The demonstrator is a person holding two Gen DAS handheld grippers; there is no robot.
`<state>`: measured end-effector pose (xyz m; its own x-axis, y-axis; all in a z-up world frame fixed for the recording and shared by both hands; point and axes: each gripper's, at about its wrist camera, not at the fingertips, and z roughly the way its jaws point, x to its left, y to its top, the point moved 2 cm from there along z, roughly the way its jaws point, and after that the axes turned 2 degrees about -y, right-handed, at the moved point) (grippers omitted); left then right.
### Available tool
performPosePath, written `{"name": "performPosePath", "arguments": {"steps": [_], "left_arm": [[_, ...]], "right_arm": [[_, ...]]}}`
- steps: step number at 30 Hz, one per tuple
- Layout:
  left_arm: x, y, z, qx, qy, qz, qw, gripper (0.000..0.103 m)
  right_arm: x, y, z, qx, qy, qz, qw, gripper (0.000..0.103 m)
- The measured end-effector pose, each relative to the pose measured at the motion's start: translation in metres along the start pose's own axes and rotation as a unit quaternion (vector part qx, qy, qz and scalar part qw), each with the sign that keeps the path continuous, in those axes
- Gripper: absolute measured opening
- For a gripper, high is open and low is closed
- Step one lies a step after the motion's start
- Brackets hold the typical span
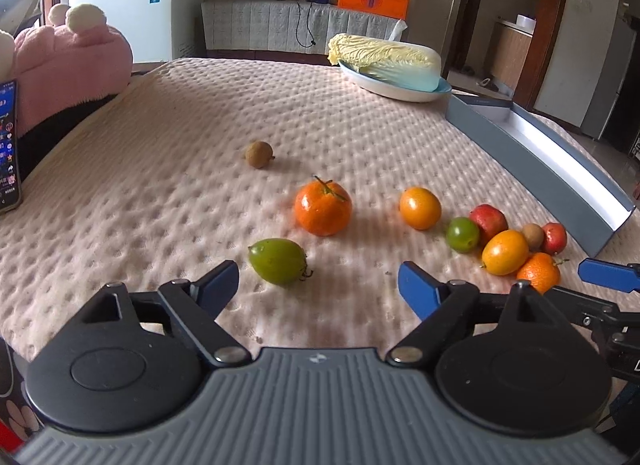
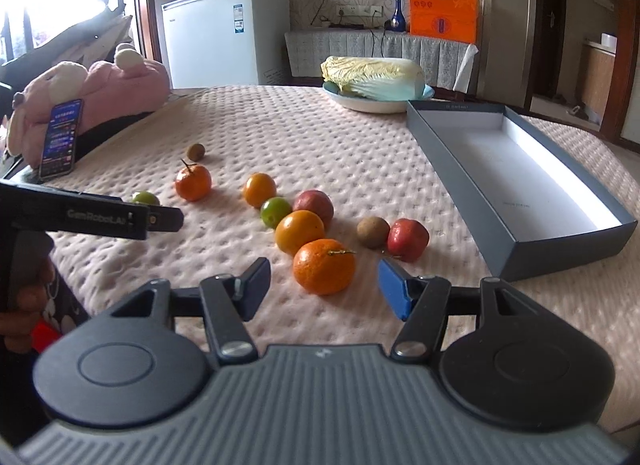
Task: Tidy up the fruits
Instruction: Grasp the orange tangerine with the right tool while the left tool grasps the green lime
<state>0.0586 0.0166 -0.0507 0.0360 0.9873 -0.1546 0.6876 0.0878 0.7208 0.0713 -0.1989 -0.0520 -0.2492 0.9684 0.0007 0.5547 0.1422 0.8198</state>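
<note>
Several small fruits lie loose on the pink bumpy cloth. My left gripper (image 1: 318, 281) is open, with a green oval fruit (image 1: 277, 261) just ahead of its fingers, untouched. Beyond sit a stemmed mandarin (image 1: 323, 207) and a brown longan (image 1: 259, 154). My right gripper (image 2: 323, 285) is open too, a mandarin (image 2: 324, 266) lying just in front of the gap between its fingers. Behind it cluster a yellow-orange fruit (image 2: 299, 231), a green one (image 2: 275, 212), two red ones (image 2: 407, 239), and a brown one (image 2: 373, 231). The empty grey box (image 2: 516, 169) stands at the right.
A white bowl with a napa cabbage (image 2: 374, 77) sits at the far edge. A phone (image 2: 62, 138) leans on a pink plush toy (image 2: 120, 85) at the left. The left gripper's finger (image 2: 120, 217) crosses the right wrist view's left side.
</note>
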Motion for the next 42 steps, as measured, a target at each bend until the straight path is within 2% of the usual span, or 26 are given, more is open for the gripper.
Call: {"name": "performPosePath", "arguments": {"steps": [5, 8, 12, 13, 18, 21, 23, 26, 32, 36, 37, 38, 39, 42], "left_arm": [[0.004, 0.001, 0.01, -0.008, 0.009, 0.005, 0.9999, 0.079], [0.004, 0.002, 0.012, -0.012, 0.018, 0.016, 0.9997, 0.078], [0.006, 0.003, 0.012, -0.015, 0.02, 0.016, 0.9996, 0.076], [0.006, 0.004, 0.012, -0.016, 0.019, 0.015, 0.9996, 0.076], [0.007, 0.004, 0.013, -0.02, 0.022, 0.016, 0.9994, 0.076], [0.004, 0.004, 0.012, -0.024, 0.032, 0.02, 0.999, 0.057], [0.006, 0.004, 0.012, -0.027, 0.024, 0.008, 0.9993, 0.045], [0.009, 0.003, 0.011, -0.027, 0.017, -0.007, 0.9995, 0.037], [0.001, 0.0, 0.012, -0.027, 0.041, 0.019, 0.9986, 0.039], [0.001, 0.0, 0.012, -0.028, 0.042, 0.018, 0.9986, 0.04], [0.001, -0.001, 0.013, -0.028, 0.036, 0.017, 0.9988, 0.046], [0.001, -0.001, 0.012, -0.027, 0.028, 0.021, 0.999, 0.058], [-0.002, -0.002, 0.013, -0.025, 0.019, 0.025, 0.9992, 0.064], [-0.013, -0.005, 0.014, -0.025, 0.036, 0.055, 0.9975, 0.066]], "right_arm": [[0.001, -0.002, 0.014, 0.015, -0.003, 0.002, 1.0, 0.058], [0.0, -0.002, 0.019, 0.025, -0.004, 0.007, 1.0, 0.048], [0.003, -0.001, 0.022, 0.025, -0.007, -0.004, 1.0, 0.047], [0.004, -0.002, 0.023, 0.026, -0.006, -0.005, 1.0, 0.043], [0.005, -0.002, 0.025, 0.028, -0.003, -0.012, 1.0, 0.041], [0.003, -0.001, 0.025, 0.03, 0.002, -0.009, 1.0, 0.04], [0.002, -0.001, 0.024, 0.03, 0.005, -0.005, 1.0, 0.04], [0.002, -0.001, 0.023, 0.031, 0.006, -0.004, 0.999, 0.04], [-0.001, -0.001, 0.021, 0.036, 0.003, -0.008, 0.999, 0.04], [-0.004, -0.001, 0.019, 0.033, 0.002, -0.006, 0.999, 0.04], [-0.004, -0.001, 0.018, 0.033, 0.002, -0.005, 0.999, 0.04], [-0.005, -0.001, 0.017, 0.032, 0.002, -0.005, 0.999, 0.04], [-0.005, -0.001, 0.016, 0.031, 0.003, -0.005, 0.999, 0.04], [-0.006, -0.001, 0.014, 0.03, 0.003, -0.004, 1.0, 0.04]]}}
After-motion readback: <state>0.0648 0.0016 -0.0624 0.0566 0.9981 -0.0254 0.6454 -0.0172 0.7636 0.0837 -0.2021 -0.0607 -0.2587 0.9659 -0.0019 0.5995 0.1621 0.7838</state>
